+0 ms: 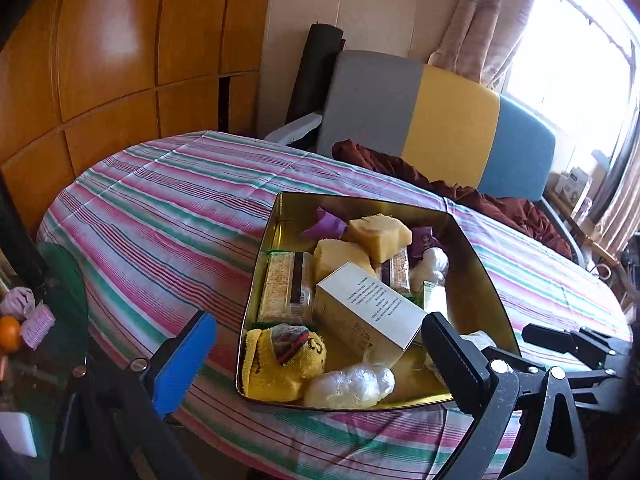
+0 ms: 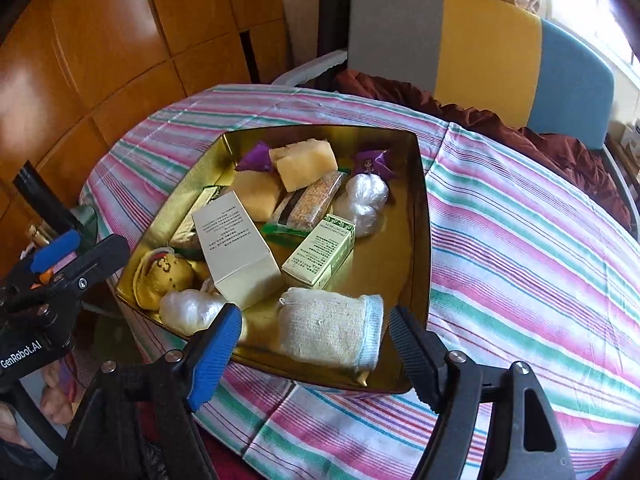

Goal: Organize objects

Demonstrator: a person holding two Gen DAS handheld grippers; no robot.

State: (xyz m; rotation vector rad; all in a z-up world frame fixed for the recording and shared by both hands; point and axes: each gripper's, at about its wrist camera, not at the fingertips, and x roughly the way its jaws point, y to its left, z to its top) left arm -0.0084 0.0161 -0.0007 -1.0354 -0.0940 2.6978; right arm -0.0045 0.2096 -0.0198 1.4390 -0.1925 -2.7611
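A gold tin tray sits on the striped tablecloth, filled with several items: a white box, a green box, yellow sponges, cracker packs, a yellow sock, plastic-wrapped bundles, purple packets and a beige sock. My left gripper is open and empty over the tray's near edge. My right gripper is open, its fingers either side of the beige sock, holding nothing.
A grey, yellow and blue chair back with a maroon cloth stands behind the table. Wooden panels line the left wall. A side surface at the left holds an orange and small items. The left gripper also shows in the right wrist view.
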